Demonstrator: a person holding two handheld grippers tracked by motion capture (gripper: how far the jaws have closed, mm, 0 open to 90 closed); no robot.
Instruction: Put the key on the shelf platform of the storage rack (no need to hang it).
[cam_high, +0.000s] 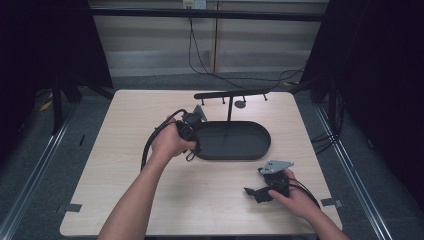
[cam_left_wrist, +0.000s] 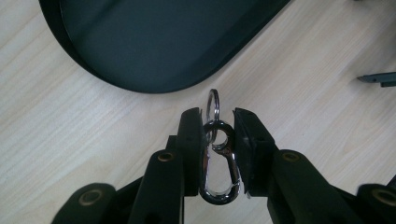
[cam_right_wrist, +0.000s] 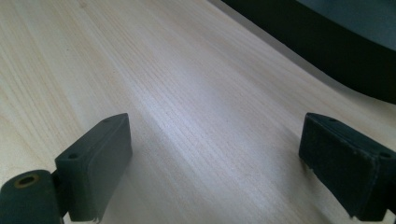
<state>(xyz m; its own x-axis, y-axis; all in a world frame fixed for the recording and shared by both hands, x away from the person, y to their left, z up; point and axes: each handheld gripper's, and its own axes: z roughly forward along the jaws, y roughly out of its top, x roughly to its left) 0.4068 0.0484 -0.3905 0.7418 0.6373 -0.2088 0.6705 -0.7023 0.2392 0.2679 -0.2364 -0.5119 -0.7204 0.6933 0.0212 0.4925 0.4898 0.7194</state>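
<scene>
Carabiner (cam_left_wrist: 218, 161) clamped in left gripper (cam_left_wrist: 219, 135), no readable markings.

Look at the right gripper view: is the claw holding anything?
No, the right claw is open, with bare table showing between its two pads.

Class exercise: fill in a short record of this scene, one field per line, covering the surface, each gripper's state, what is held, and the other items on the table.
Surface: light wooden table
Left gripper: shut on a silver carabiner clip with a key ring at its top
Left gripper position: just beside the near left rim of the black oval tray
Right gripper: open, nothing between its jaws, low over bare wood
Behind the tray: black stand with hooks
</scene>
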